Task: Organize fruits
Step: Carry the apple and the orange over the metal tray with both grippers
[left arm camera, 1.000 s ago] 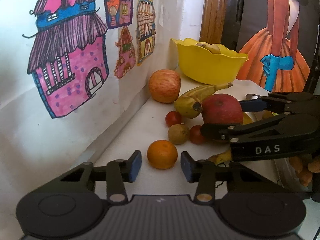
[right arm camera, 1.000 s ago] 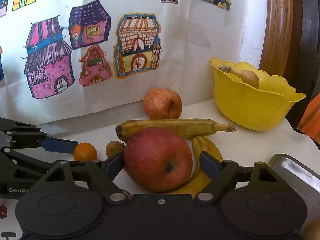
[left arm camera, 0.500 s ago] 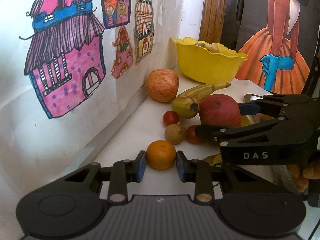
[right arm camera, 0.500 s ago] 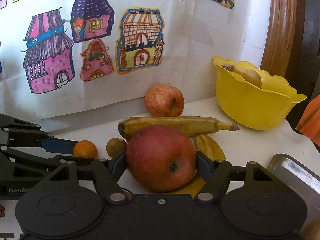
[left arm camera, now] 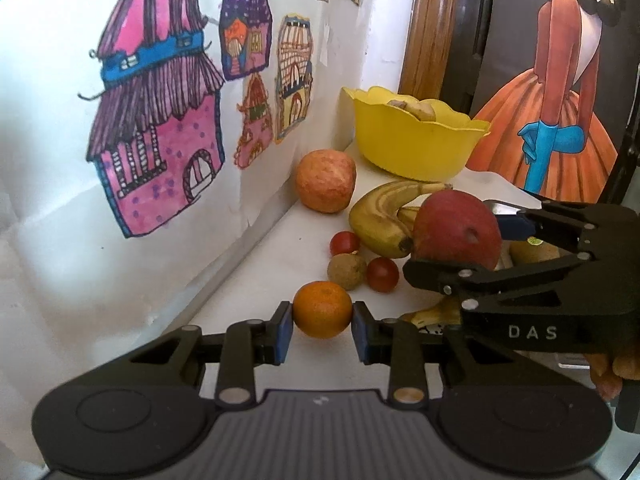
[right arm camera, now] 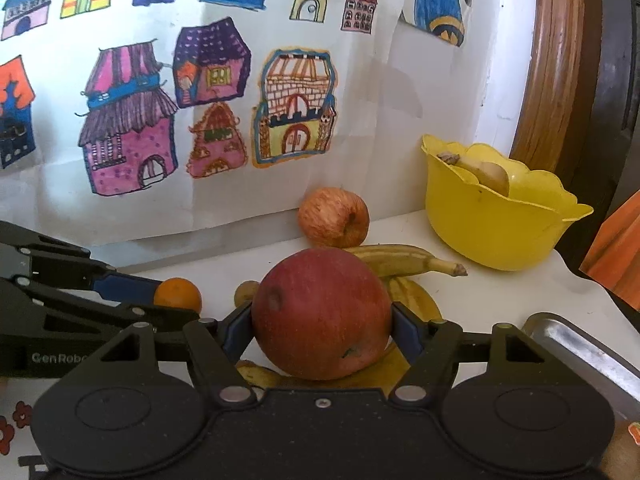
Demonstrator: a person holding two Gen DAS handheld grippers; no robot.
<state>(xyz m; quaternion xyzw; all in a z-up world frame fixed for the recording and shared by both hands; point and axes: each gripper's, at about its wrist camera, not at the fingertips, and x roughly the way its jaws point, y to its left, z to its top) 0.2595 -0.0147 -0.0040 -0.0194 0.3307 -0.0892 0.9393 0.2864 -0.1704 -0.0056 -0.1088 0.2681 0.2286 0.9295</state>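
The left hand-held gripper (left arm camera: 322,322), low in the middle of the left wrist view, is gripping a small orange (left arm camera: 322,310) between its blue pads, its jaws drawn in narrow and pressing on both sides of the fruit. The right hand-held gripper (right arm camera: 322,330), at the lower centre of the right wrist view, is clamping a big red apple (right arm camera: 322,312) with its jaws about half spread, the pads touching the apple's flanks. Just behind the apple, two bananas (right arm camera: 404,264) are lying on the white bench (right arm camera: 500,292), one of them partly under the apple. Further toward the wall, a paler apple (right arm camera: 334,216) is sitting by itself, and in the left wrist view two cherry tomatoes (left arm camera: 344,242) and a small brown fruit (left arm camera: 346,271) are clustered between the orange and the bananas. At the upper right of both views a yellow bowl (right arm camera: 488,224) is standing near the wooden frame, already holding some fruit. A metal tray (right arm camera: 580,344) is showing at the right edge. Both fruits look freshly grasped, so the step in hand seems to be the pick-up. The next move is probably calling for lifting each fruit clear of its neighbours and carrying it toward the bowl or tray, keeping the two grippers from crossing.
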